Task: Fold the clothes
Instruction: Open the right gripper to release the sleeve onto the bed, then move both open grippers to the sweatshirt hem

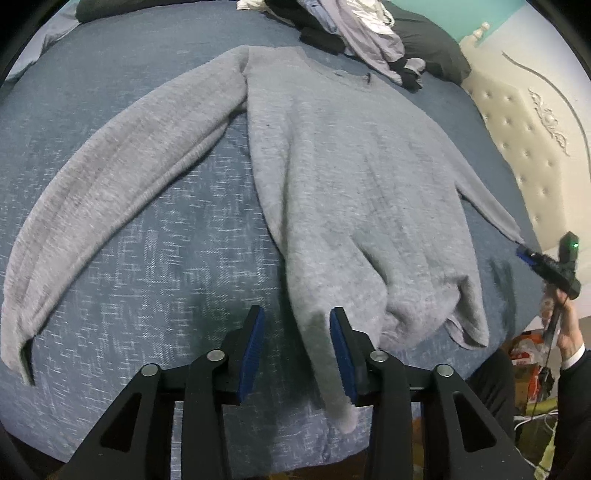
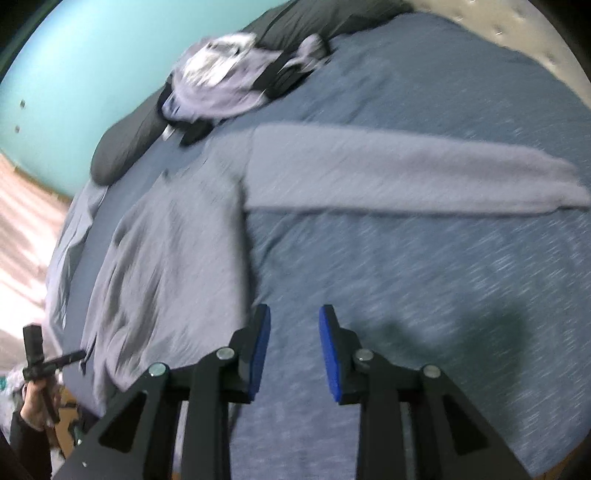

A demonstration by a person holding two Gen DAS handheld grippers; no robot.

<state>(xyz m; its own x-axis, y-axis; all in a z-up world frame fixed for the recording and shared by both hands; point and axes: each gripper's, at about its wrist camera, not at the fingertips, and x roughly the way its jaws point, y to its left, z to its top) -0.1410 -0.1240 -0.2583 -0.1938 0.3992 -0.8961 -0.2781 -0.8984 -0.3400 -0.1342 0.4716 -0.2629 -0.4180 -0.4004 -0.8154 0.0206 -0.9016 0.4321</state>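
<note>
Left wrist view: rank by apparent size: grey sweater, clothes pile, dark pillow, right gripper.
1. grey sweater
2. clothes pile, partly cropped
3. dark pillow, close to the pile, partly hidden, so unsure
4. right gripper

A sweater (image 1: 340, 177) lies flat on the bed (image 1: 147, 258), its collar toward the far side and its hem toward the near edge. In the left wrist view one sleeve (image 1: 110, 184) spreads out to the left and the other runs to the right edge of the bed. A pile of clothes (image 1: 354, 33) sits behind the collar, in front of a pillow (image 1: 432, 48). The headboard (image 1: 528, 147) stands to the right. A corner of the hem hangs between the left tool's (image 1: 297, 352) fingers.
</note>
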